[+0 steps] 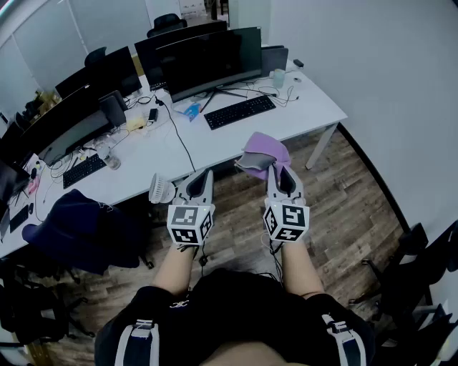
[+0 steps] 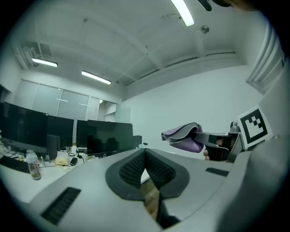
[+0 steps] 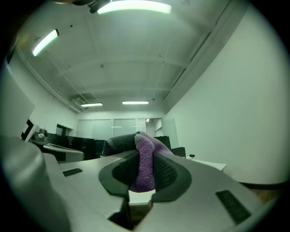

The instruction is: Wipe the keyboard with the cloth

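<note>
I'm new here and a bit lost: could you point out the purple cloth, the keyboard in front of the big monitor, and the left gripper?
purple cloth (image 1: 263, 150): head view, middle of its folded top.
keyboard (image 1: 240, 111): head view, centre of its keys.
left gripper (image 1: 201, 176): head view, between its closed fingertips.

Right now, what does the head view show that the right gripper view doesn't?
Head view only: the black keyboard beyond the purple cloth, untouched, and the wood floor. Right gripper view only: ceiling lights and the jaws pressed together on the cloth's fold. Both: the cloth held by the right gripper, and the white desk.
</note>
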A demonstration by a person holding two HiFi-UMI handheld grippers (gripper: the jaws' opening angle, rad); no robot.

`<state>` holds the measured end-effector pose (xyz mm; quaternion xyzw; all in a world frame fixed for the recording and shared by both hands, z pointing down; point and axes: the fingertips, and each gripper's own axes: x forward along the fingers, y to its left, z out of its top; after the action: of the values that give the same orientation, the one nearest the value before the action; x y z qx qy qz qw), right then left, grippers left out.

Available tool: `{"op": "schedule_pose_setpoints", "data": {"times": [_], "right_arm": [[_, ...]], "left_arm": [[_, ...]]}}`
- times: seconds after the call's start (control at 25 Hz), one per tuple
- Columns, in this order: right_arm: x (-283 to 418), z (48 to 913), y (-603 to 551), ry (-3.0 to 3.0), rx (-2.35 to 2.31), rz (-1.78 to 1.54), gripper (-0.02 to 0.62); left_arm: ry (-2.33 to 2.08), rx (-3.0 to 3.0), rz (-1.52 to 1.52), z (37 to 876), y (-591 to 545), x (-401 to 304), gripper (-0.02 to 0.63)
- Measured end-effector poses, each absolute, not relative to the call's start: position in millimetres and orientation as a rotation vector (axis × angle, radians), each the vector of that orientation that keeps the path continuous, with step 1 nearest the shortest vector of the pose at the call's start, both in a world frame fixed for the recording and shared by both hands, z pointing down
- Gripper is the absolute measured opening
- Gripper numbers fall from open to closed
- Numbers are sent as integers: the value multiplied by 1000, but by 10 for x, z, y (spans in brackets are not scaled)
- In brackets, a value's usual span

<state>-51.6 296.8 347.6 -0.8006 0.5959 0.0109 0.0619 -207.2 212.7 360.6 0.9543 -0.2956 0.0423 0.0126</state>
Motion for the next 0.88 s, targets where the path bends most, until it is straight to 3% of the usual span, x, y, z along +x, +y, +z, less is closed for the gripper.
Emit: {"op": "schedule_pose_setpoints", "data": {"times": [0.88], "right_arm": [[-53,3536,3385,1836,-2382,50,92]], "left_arm": [[-937,2958,107,3685,2636,-1592,12]]}}
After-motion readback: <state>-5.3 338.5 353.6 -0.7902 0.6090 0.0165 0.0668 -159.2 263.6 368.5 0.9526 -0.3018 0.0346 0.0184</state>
